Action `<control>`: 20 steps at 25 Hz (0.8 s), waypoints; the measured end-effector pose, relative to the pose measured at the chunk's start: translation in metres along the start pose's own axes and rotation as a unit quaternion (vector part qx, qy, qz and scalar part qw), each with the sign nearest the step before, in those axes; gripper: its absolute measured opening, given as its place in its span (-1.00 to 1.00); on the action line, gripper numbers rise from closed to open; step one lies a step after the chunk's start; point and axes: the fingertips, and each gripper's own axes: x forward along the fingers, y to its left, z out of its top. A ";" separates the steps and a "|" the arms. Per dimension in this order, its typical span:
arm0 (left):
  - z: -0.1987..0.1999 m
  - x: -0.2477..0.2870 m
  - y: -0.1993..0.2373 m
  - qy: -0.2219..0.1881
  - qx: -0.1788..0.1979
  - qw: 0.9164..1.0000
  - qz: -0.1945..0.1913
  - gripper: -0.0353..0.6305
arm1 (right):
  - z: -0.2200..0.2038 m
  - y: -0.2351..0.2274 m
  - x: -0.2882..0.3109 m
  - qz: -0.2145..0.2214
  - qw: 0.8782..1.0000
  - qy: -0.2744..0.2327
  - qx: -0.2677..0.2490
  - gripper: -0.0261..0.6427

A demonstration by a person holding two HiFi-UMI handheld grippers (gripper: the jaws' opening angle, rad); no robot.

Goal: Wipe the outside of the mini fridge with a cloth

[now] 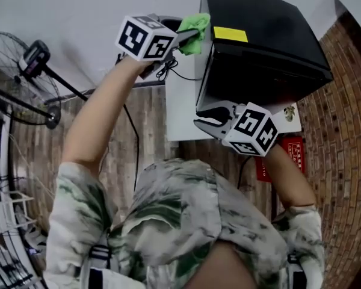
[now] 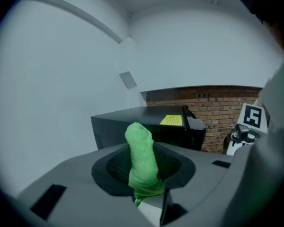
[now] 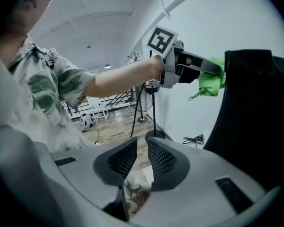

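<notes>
Green cloth point(image 1: 195, 29) clenched in L tongs point(image 1: 186, 40), at top side edge of black mini fridge point(image 1: 265, 53); open room beside. R tongs point(image 1: 212, 118) slightly apart, empty, near fridge's lower corner.

Black mini fridge point(image 1: 265, 47), upright on white table point(image 1: 180, 113), yellow label point(image 1: 230, 34) on top. Green cloth point(image 1: 194, 32), bunched, clamped in left hand-held gripper point(image 1: 183, 39), against fridge's upper side edge.

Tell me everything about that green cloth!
The green cloth is bright, soft-looking fabric, bunched into a wad with a thin thread dangling. The left hand-held gripper is shut on it, so it pokes out past the jaws. It sits against the upper side edge of the black mini fridge.
</notes>
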 end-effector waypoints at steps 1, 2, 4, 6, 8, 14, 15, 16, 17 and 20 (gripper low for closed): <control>-0.005 0.003 -0.004 -0.005 -0.003 1.000 -0.011 -0.49 | 0.002 0.001 0.004 -0.008 1.000 -0.003 0.009 -0.65; -0.010 0.005 -0.006 -0.010 -0.007 1.000 -0.019 -0.49 | 0.003 0.001 0.009 -0.014 1.000 -0.006 0.017 -0.65; -0.020 0.008 -0.008 -0.017 -0.012 0.999 -0.030 -0.49 | 0.005 0.001 0.017 -0.023 0.999 -0.010 0.031 -0.65; -0.029 0.012 -0.011 -0.020 -0.017 0.999 -0.042 -0.49 | 0.005 0.001 0.024 -0.036 0.998 -0.011 0.043 -0.65; -0.040 0.018 -0.017 -0.020 -0.017 0.998 -0.058 -0.49 | 0.003 0.002 0.027 -0.052 0.997 -0.010 0.059 -0.65; -0.083 0.035 -0.026 -0.003 -0.016 0.997 -0.078 -0.49 | -0.007 0.003 0.034 -0.090 0.990 -0.011 0.105 -0.65; -0.092 0.038 -0.027 0.002 -0.014 0.997 -0.077 -0.49 | -0.009 0.003 0.035 -0.095 0.989 -0.011 0.111 -0.65; -0.102 0.042 -0.028 0.008 -0.014 0.997 -0.077 -0.49 | -0.011 0.003 0.036 -0.101 0.988 -0.011 0.115 -0.65; -0.113 0.046 -0.030 0.013 -0.015 0.997 -0.076 -0.49 | -0.013 0.003 0.037 -0.105 0.987 -0.011 0.120 -0.65; -0.145 0.059 -0.033 0.031 -0.021 0.996 -0.076 -0.49 | -0.017 0.006 0.042 -0.114 0.984 -0.011 0.134 -0.65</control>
